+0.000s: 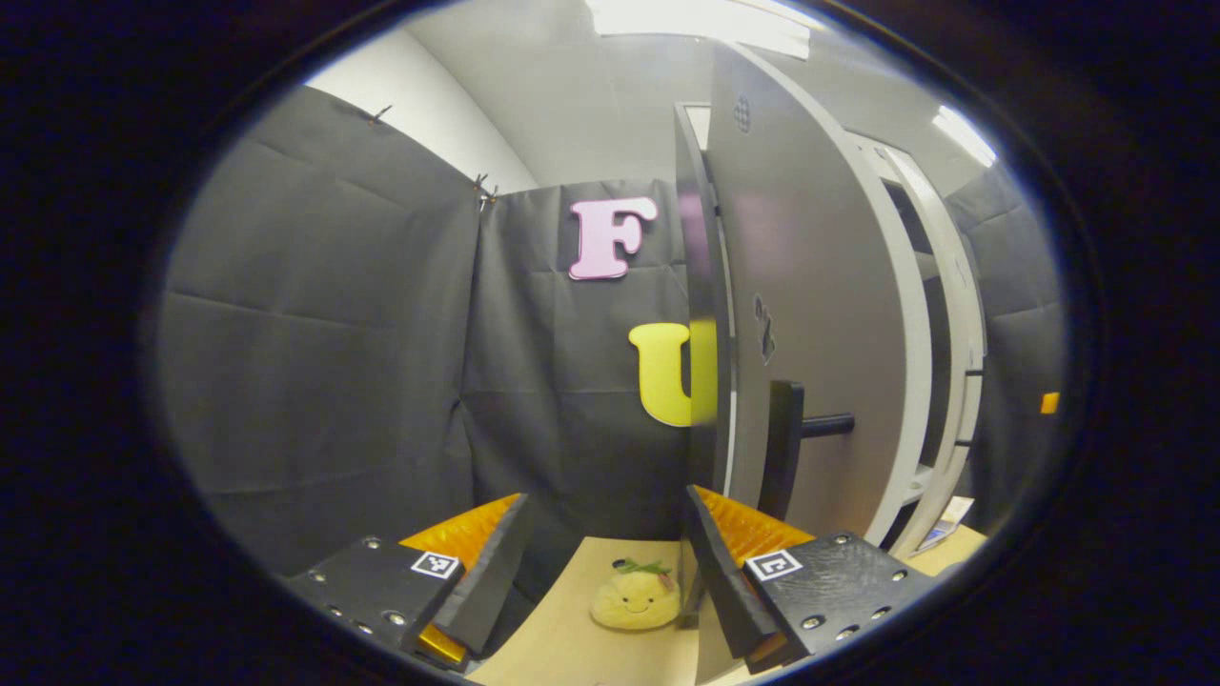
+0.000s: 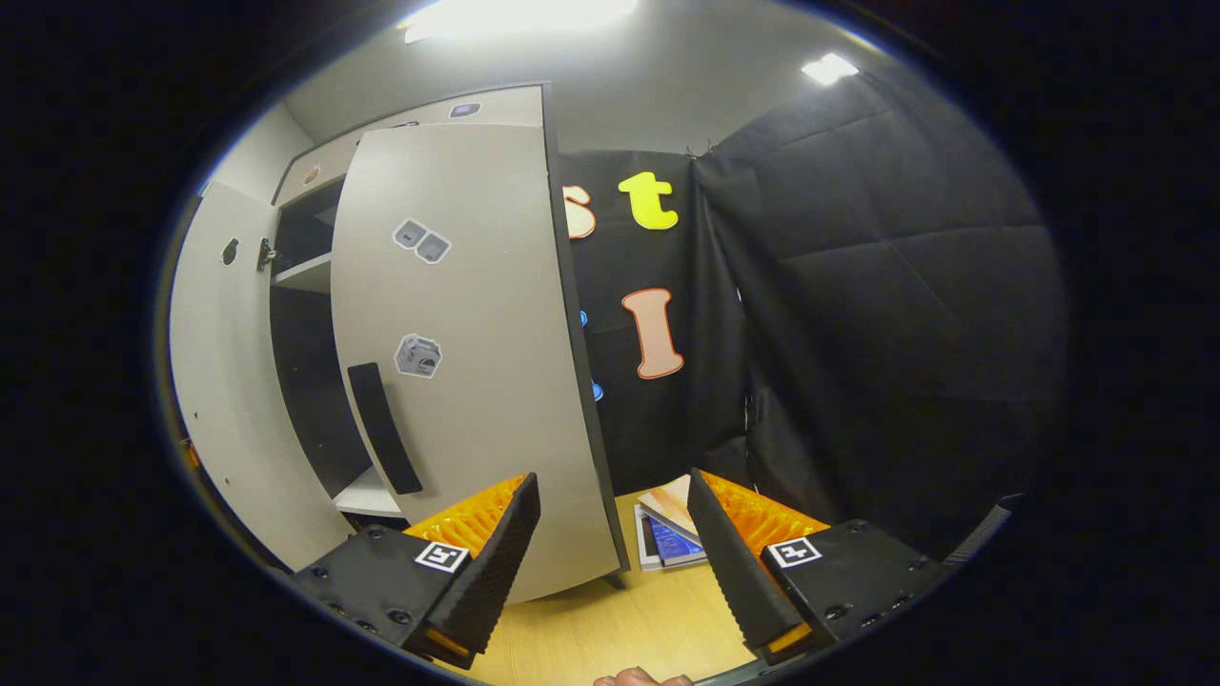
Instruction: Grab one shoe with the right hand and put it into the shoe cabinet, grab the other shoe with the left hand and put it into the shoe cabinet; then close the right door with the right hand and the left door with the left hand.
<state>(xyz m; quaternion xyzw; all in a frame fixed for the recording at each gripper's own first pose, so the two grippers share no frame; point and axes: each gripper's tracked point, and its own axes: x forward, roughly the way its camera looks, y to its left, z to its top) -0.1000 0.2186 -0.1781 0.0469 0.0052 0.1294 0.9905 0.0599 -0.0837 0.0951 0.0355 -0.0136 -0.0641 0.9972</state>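
black cloth walled the booth around a wooden table (image 2: 591,629). your left gripper (image 1: 605,562) was spread, holding nothing, with the shoe cabinet's left door (image 1: 810,314) ajar at 2 o'clock and a yellow plush toy (image 1: 636,595) between its fingers. your right gripper (image 2: 615,562) was spread and unloaded, the right door (image 2: 457,343) at 10 o'clock, books (image 2: 667,534) ahead.

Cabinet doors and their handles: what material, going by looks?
right door: looks like matte light-grey laminated board, flat with a dark edge strip. Its handle: black, matte, plastic or painted metal. left door: same grey panel; handle bar black, faint sheen.
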